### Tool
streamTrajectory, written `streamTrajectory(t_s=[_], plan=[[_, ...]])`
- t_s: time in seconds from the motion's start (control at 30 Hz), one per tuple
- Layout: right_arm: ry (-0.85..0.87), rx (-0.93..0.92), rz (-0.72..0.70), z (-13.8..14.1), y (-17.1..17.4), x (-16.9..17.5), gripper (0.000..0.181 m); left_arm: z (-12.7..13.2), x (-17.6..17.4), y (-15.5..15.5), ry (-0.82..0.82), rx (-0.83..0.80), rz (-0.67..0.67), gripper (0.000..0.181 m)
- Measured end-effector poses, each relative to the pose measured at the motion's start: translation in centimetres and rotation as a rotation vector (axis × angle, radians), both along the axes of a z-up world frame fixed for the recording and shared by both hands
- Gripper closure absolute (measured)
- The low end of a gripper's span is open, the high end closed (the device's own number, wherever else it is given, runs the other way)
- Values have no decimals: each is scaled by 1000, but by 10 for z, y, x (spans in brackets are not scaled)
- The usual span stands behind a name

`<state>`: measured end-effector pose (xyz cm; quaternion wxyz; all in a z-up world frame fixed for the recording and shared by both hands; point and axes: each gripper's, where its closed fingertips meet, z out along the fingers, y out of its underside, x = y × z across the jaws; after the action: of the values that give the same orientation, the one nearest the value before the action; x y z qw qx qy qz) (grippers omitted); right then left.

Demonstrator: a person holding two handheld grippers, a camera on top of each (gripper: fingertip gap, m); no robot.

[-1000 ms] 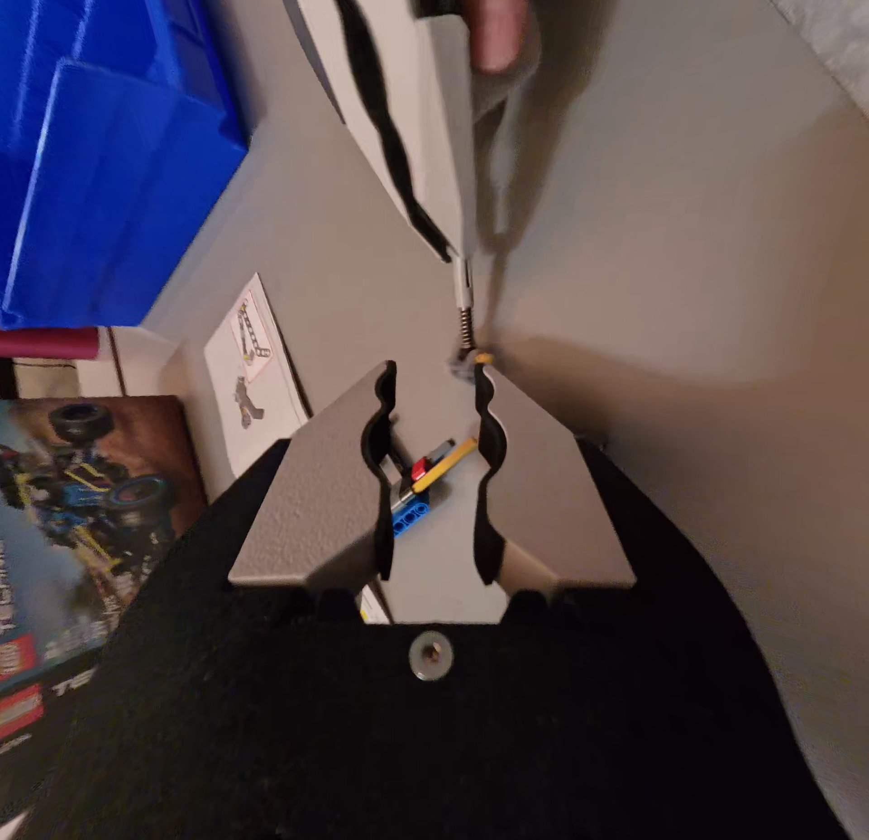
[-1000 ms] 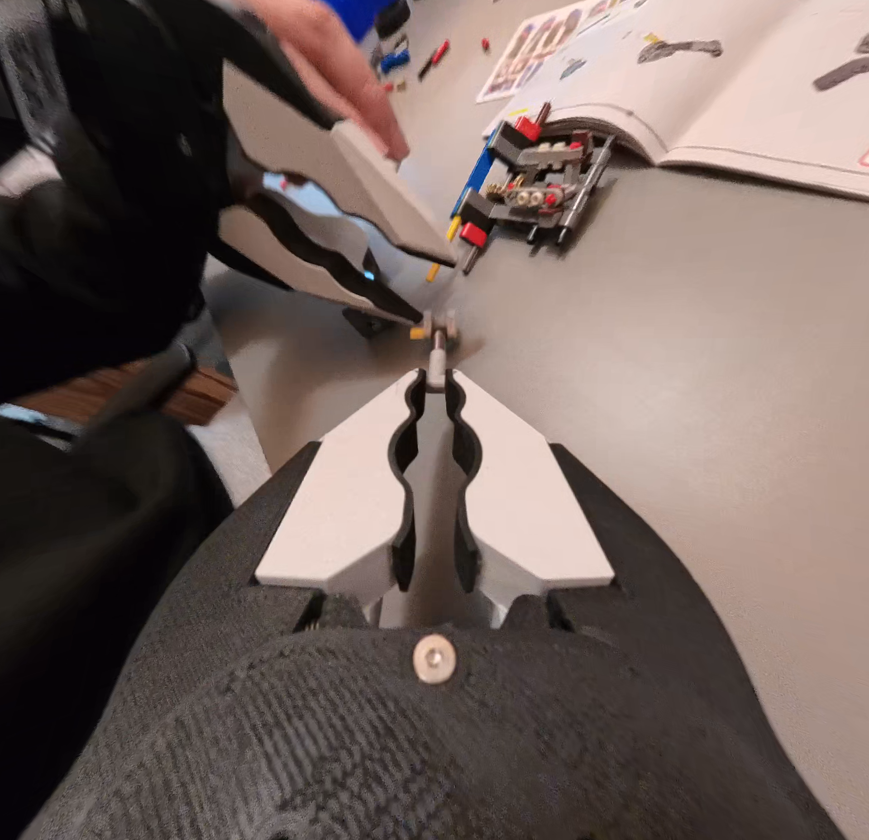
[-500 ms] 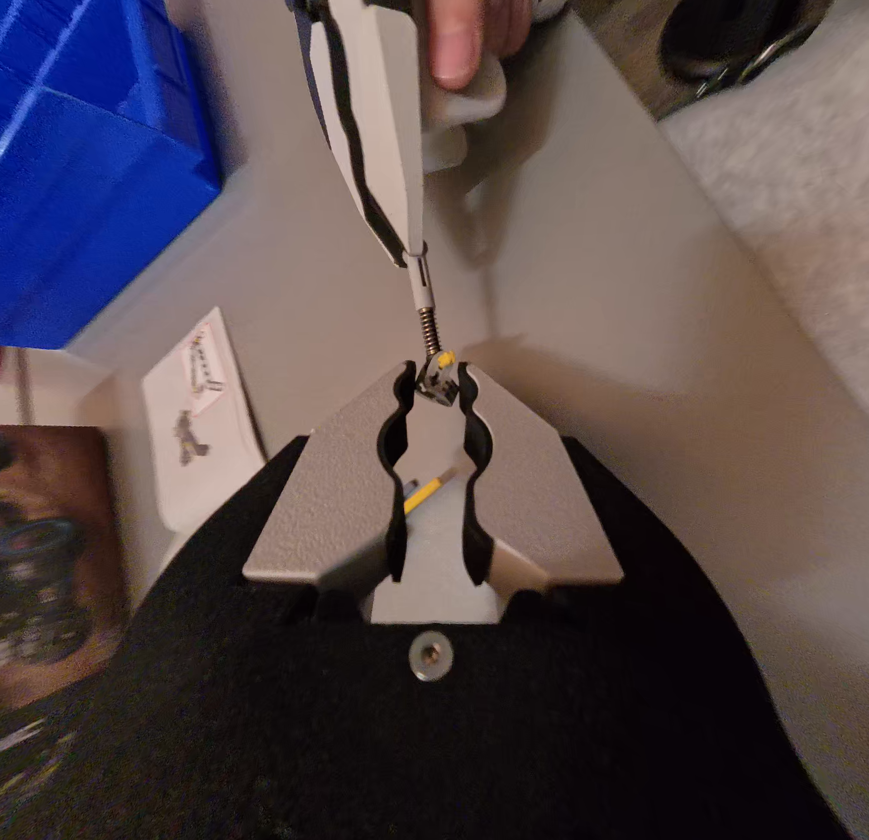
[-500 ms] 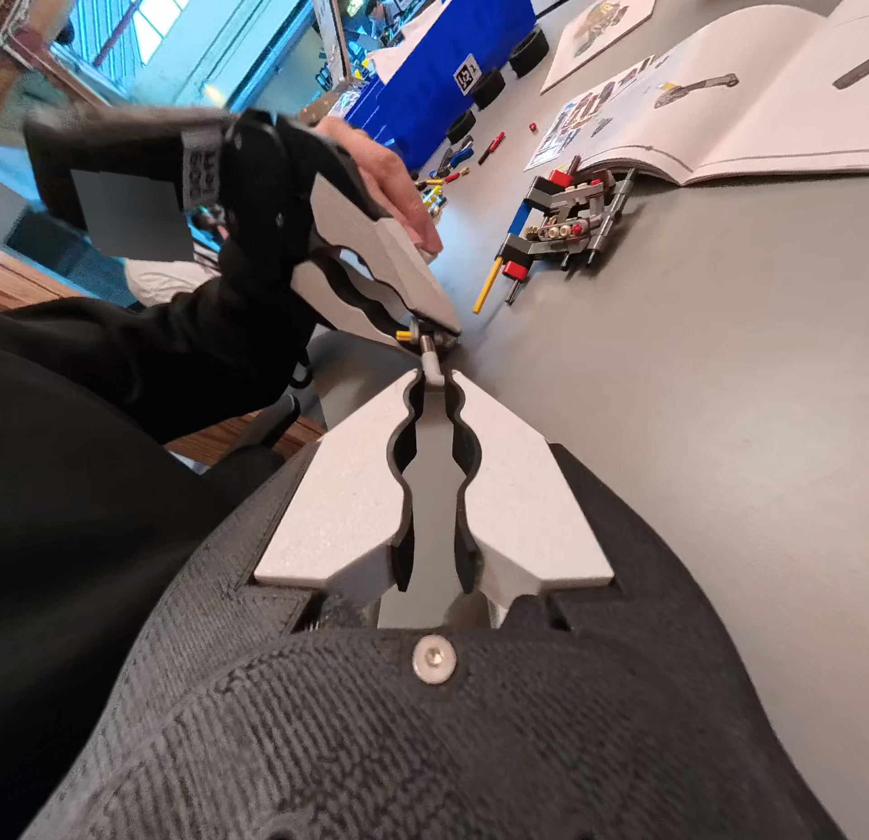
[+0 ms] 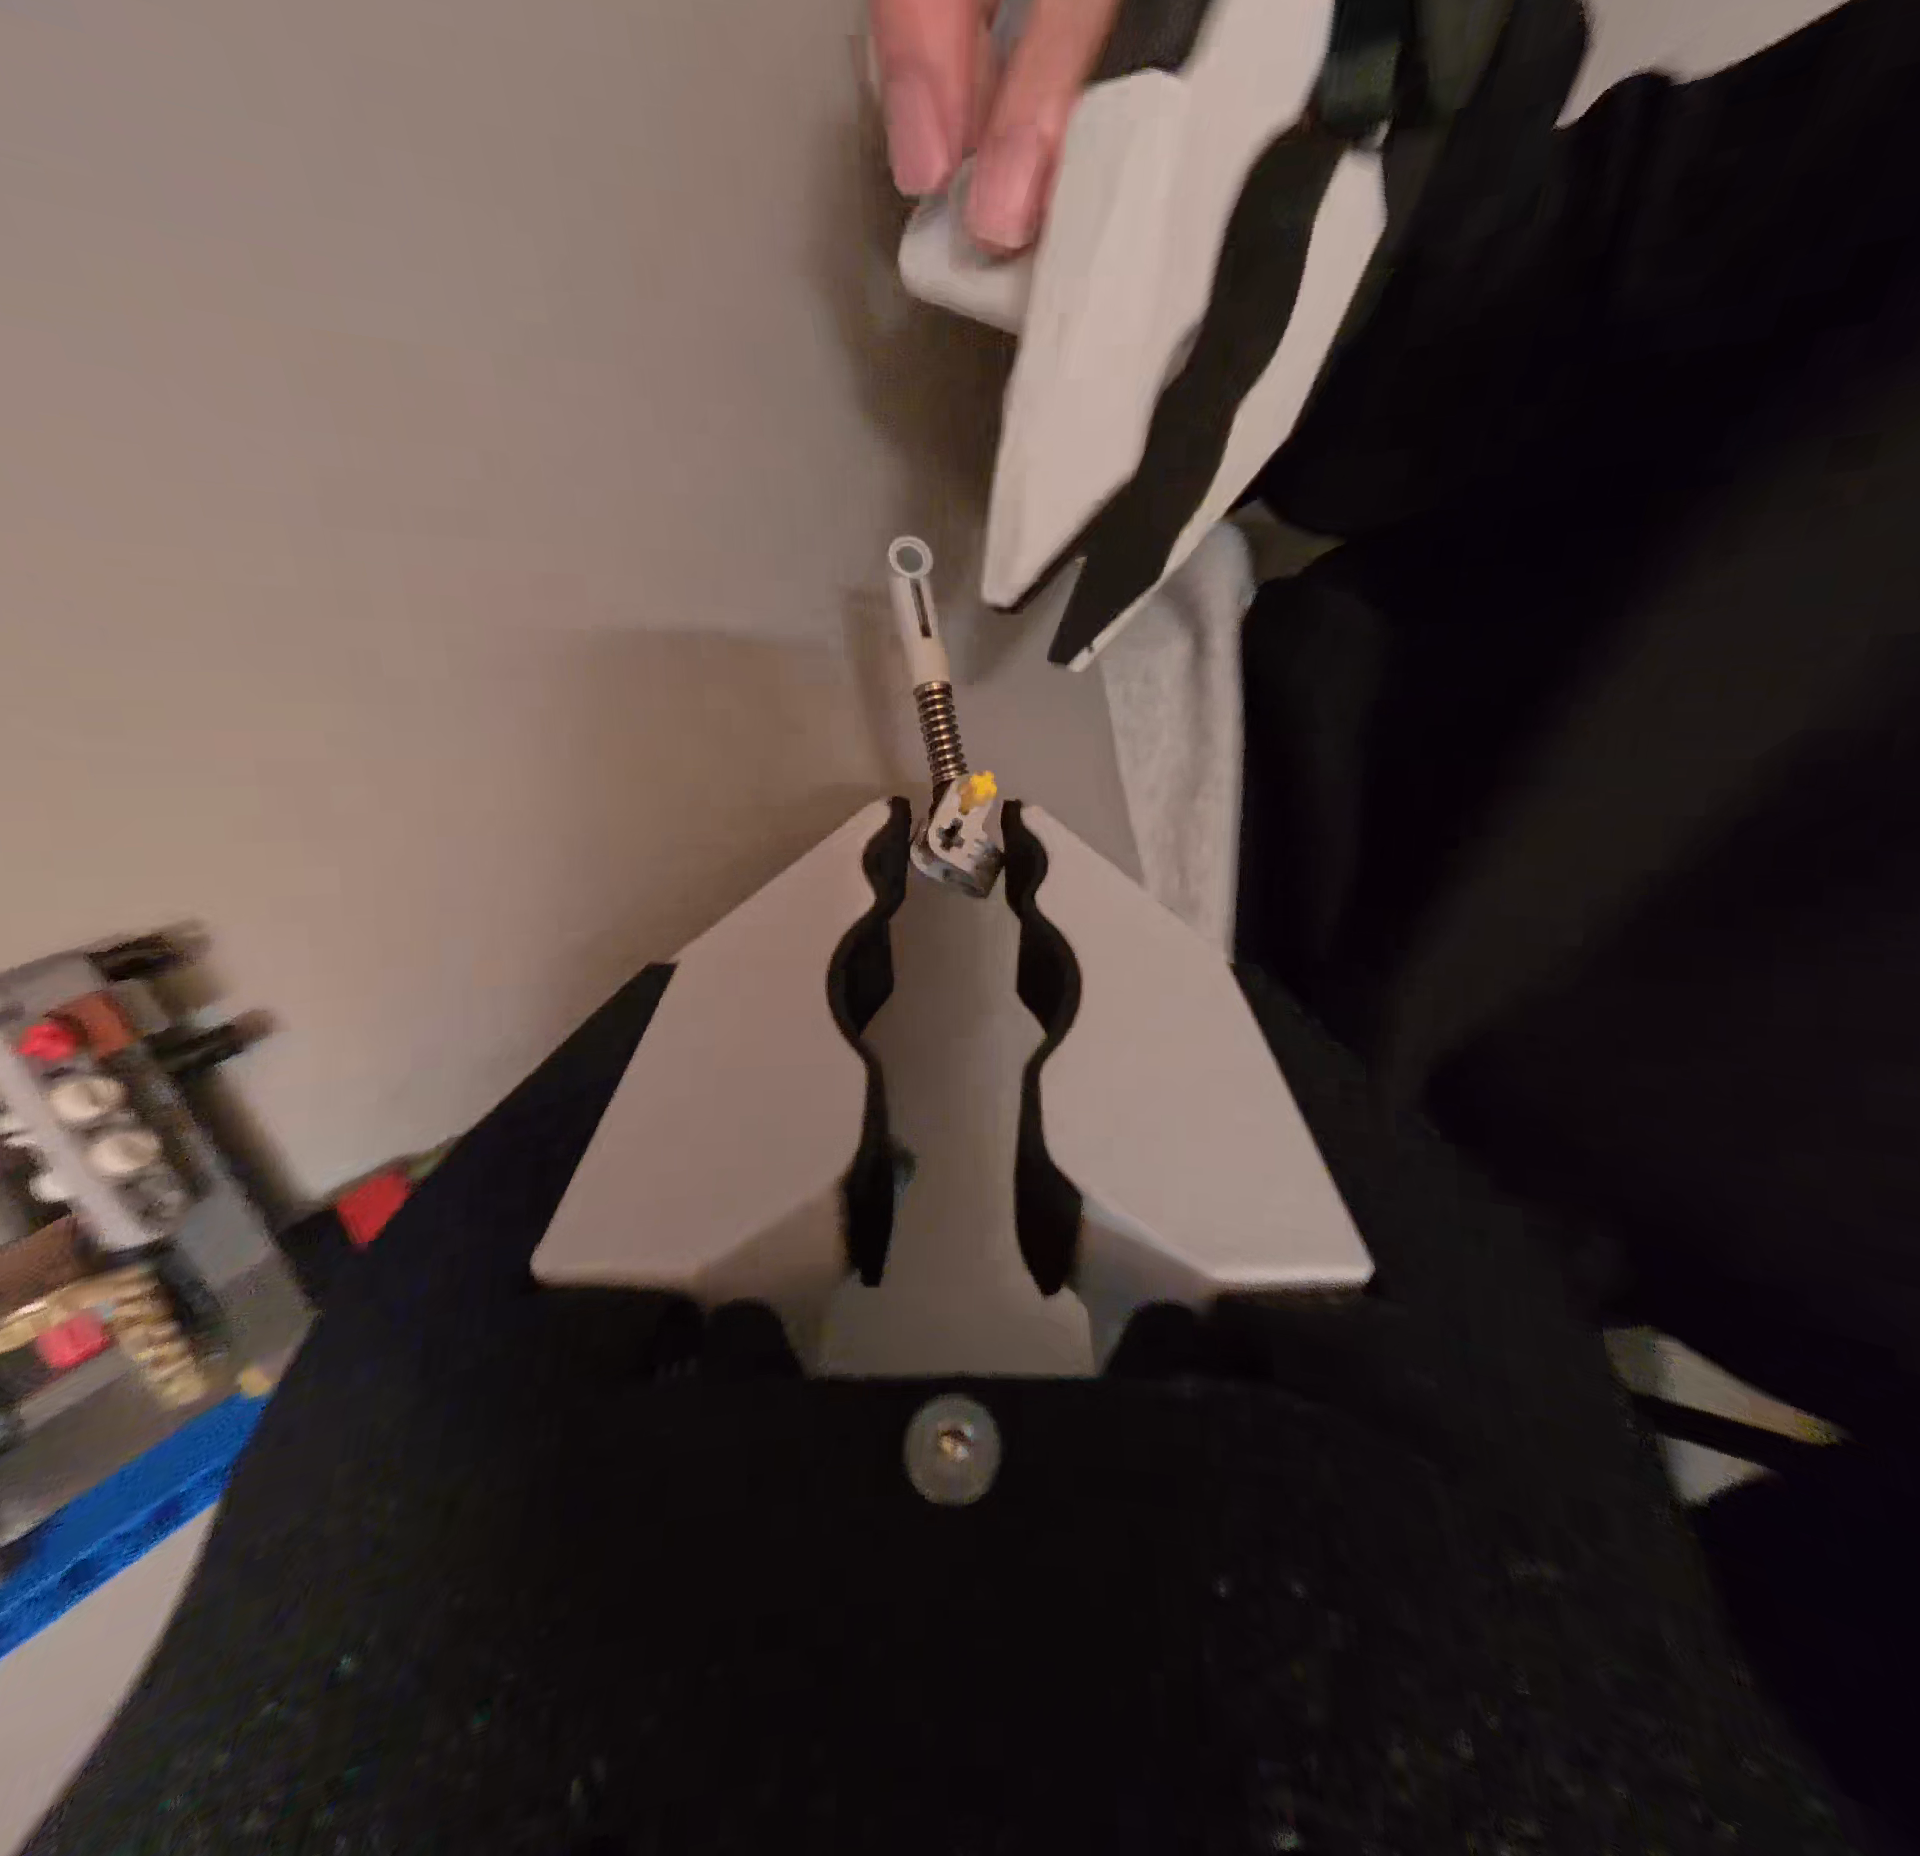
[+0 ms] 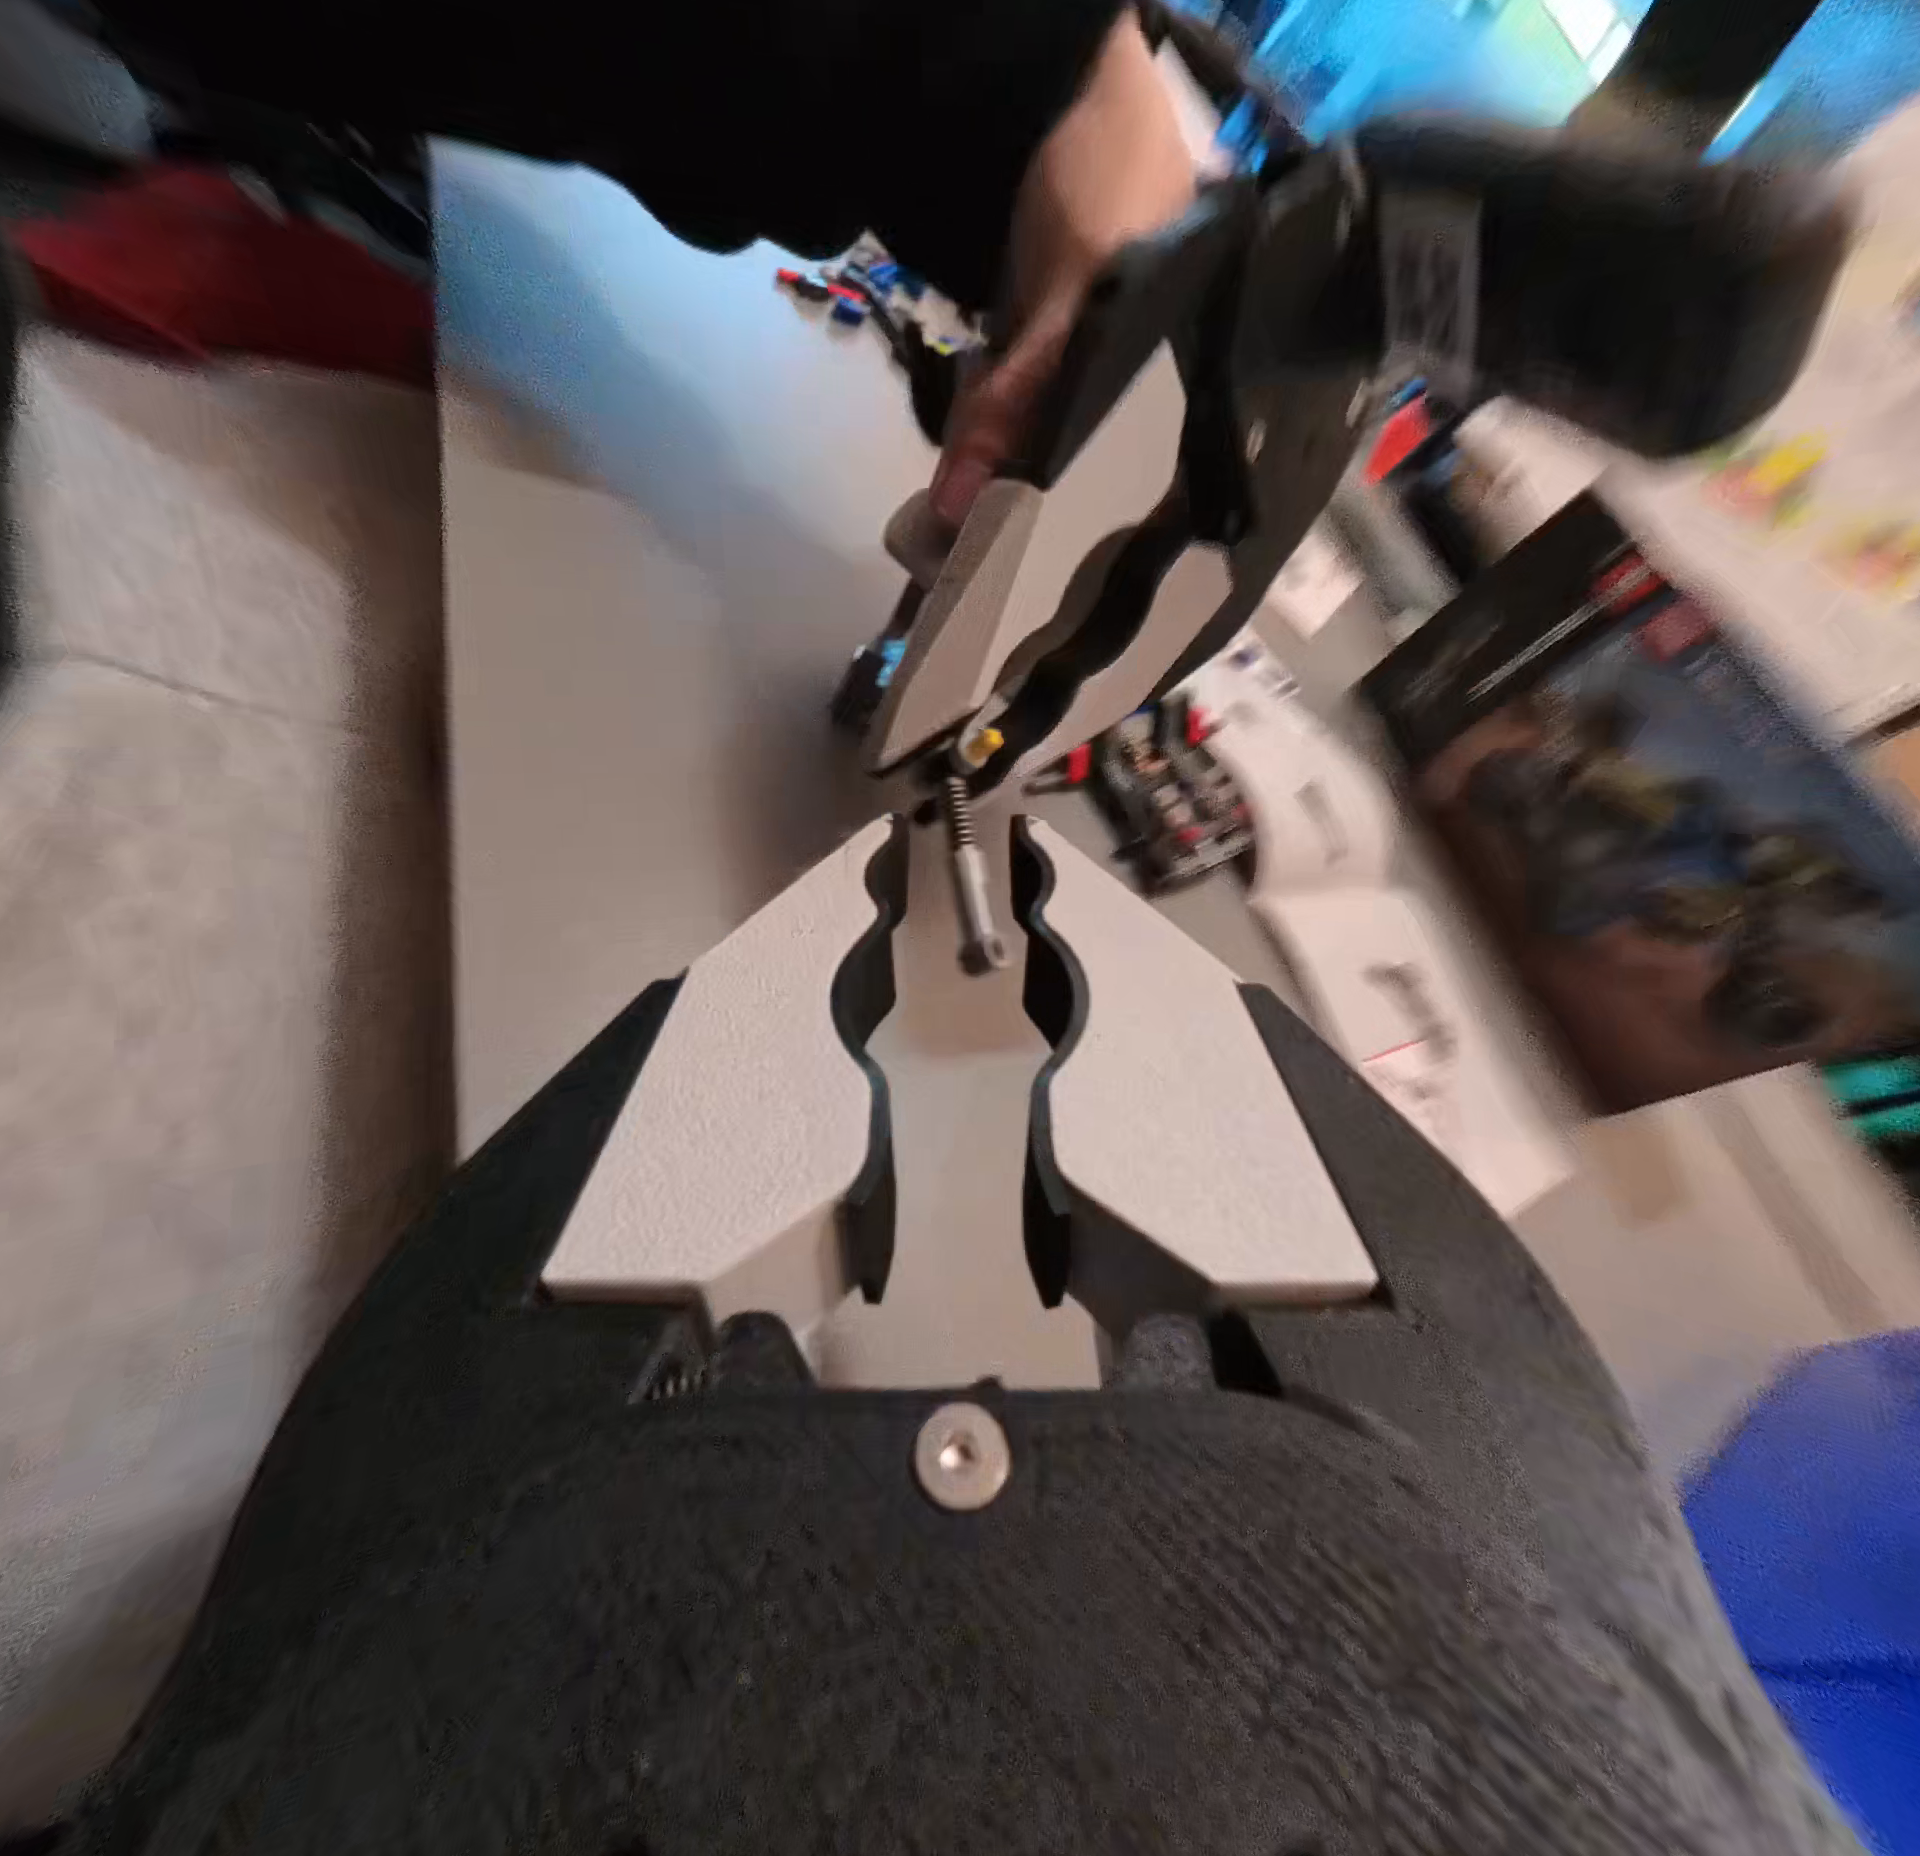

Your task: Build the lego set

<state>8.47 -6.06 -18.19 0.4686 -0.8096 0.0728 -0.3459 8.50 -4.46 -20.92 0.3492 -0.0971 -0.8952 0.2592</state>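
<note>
Grey table [image 5: 416, 456], half-built model [image 5: 94, 1131], box [image 6: 1662, 871] nearby

table [image 6: 582, 767]: grey, matte | floor [image 6: 177, 767]: pale carpet | background: blue-lit, blurred

The left tongs [image 5: 954, 838] have pale grey fingers lined with black wavy pads on a black textured body. The small shock-absorber piece [image 5: 940, 726] has a light grey barrel, dark metallic spring and yellow pin. The plain matte desk [image 5: 436, 456] looks grey-beige; a blurred bin [image 6: 1829, 1557] seems blue.
</note>
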Motion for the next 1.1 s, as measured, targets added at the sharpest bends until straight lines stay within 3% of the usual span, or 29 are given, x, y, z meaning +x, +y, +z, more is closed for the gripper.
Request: streamTrajectory(t_s=[0.07,0.13,0.4,0.47,0.53,0.63,0.73,0.97,1.03,1.1], plan=[[-168,-141,-73,-1,-8,7,161,4,-7,4,98,34,-3,166],[-181,-222,-95,-10,-11,9,161,4,-9,9,125,58,-8,166],[-195,-215,-35,-16,3,5,161,16,-13,14,201,50,-13,166],[-224,-186,-58,-8,7,9,175,20,-15,18,222,45,-16,166],[-212,-188,-51,-9,17,9,175,23,-15,27,215,47,-15,166],[-88,-135,-68,-14,36,10,175,19,-4,44,103,49,45,167],[177,-84,-121,-37,58,10,175,2,21,69,-140,71,170,148],[389,-113,-88,-55,104,9,176,-4,52,123,-648,-22,376,146],[420,-161,-111,-63,106,14,175,5,53,128,-797,-97,390,147],[419,-163,-108,-64,111,16,175,13,37,122,-838,-204,364,153]])
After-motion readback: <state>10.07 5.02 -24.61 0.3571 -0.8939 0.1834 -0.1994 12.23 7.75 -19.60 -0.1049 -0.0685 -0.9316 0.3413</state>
